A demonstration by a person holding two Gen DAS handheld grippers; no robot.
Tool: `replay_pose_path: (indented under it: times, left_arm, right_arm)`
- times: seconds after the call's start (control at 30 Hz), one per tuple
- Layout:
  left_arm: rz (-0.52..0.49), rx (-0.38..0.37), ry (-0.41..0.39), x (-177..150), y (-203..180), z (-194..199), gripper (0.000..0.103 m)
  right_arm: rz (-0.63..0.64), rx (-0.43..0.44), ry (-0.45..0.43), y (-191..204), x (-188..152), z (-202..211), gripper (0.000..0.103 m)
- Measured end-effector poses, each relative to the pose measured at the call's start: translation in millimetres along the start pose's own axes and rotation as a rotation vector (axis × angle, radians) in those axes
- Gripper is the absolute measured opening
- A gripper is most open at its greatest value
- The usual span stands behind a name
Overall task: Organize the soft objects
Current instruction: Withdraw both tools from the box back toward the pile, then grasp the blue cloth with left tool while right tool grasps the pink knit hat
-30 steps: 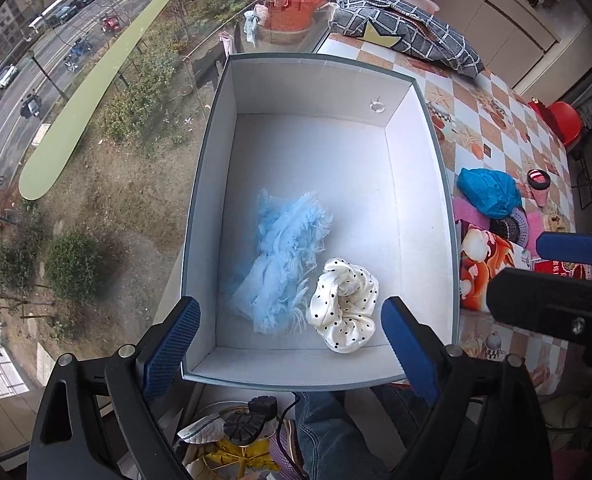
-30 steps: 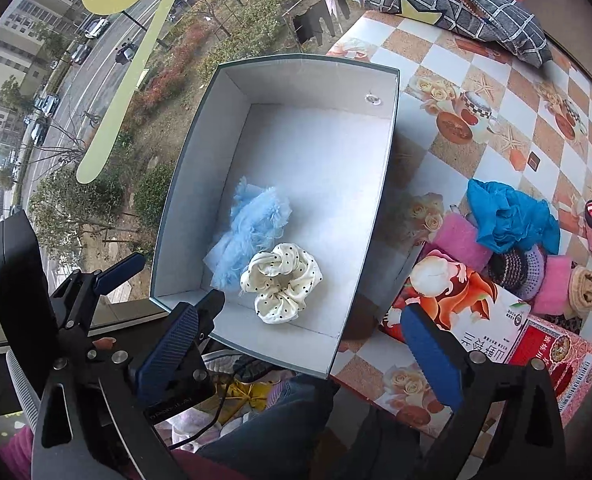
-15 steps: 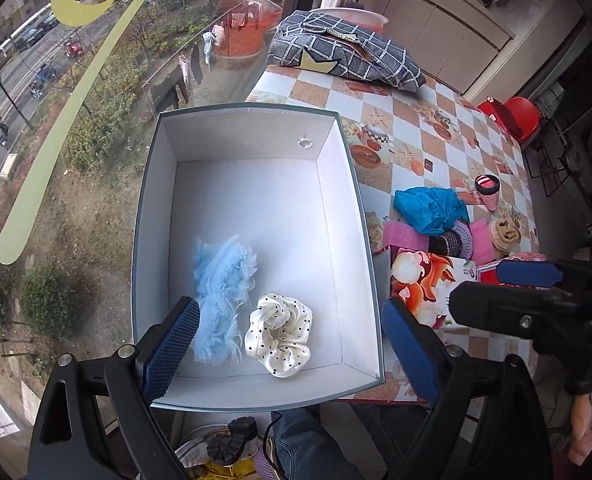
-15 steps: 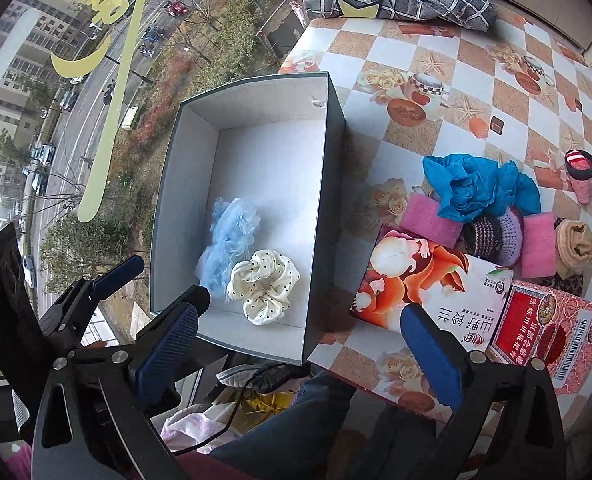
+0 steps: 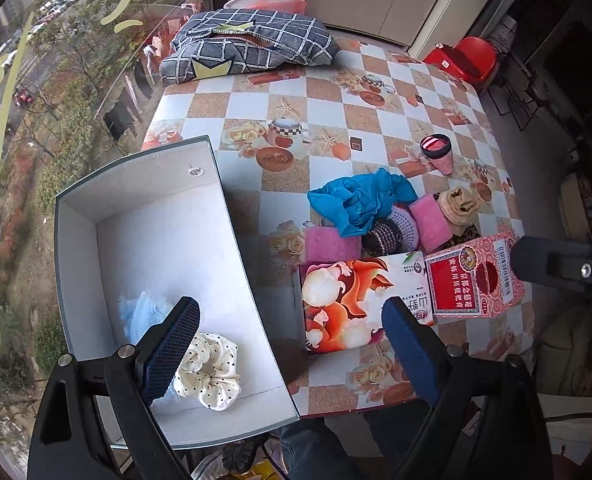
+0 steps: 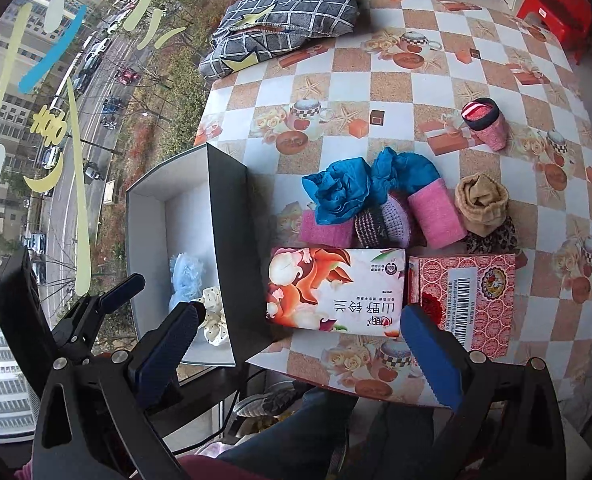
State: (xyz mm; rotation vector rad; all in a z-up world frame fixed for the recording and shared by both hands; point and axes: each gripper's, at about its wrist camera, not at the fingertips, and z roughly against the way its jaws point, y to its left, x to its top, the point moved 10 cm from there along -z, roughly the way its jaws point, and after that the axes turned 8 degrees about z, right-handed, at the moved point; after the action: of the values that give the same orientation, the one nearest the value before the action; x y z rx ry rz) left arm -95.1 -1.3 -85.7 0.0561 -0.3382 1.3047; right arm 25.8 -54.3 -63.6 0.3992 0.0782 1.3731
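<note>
A grey box (image 5: pixel 232 216) with a white inside stands at the table's left edge; it also shows in the right wrist view (image 6: pixel 228 240). In it lie a pale blue fluffy piece (image 5: pixel 142 314) and a white polka-dot scrunchie (image 5: pixel 212 372). A pile of soft things lies right of the box: blue cloth (image 5: pixel 356 200) (image 6: pixel 348 192), pink pieces (image 5: pixel 330 244), a knitted purple piece (image 5: pixel 392 230), a beige roll (image 5: pixel 458 206). My left gripper (image 5: pixel 292 340) is open and empty above the box's near right corner. My right gripper (image 6: pixel 300 344) is open and empty above the table's near edge.
A floral tissue pack (image 5: pixel 356 304) (image 6: pixel 336 288) and a red patterned box (image 5: pixel 476 280) (image 6: pixel 464 292) lie near the front edge. A pink cup-like roll (image 5: pixel 438 152) and a checked grey cushion (image 5: pixel 252 48) sit farther back. A window borders the left.
Both grippers have pulled back and swung to the right, away from the box. The pile of soft things and the packs have come into fuller view. Both stay open and empty.
</note>
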Motion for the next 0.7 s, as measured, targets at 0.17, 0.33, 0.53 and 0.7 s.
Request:
replay_pose_path:
  times: [0.17, 0.33, 0.53, 0.7]
  left_arm:
    - [-0.047, 0.011, 0.061, 19, -28, -24, 0.094]
    - [-0.084, 0.049, 0.137, 33, -44, -59, 0.094]
    - [-0.183, 0.177, 0.202, 45, -48, -104, 0.094]
    - [-0.222, 0.234, 0.266, 48, -46, -133, 0.094]
  right_arm:
    - [-0.119, -0.030, -0.063, -62, 10, 31, 0.102]
    - [-0.238, -0.066, -0.057, -128, 5, 35, 0.102]
    - [-0.298, -0.088, 0.016, -182, -6, 10, 0.102]
    - [-0.316, -0.072, 0.088, -205, -5, -25, 0.102]
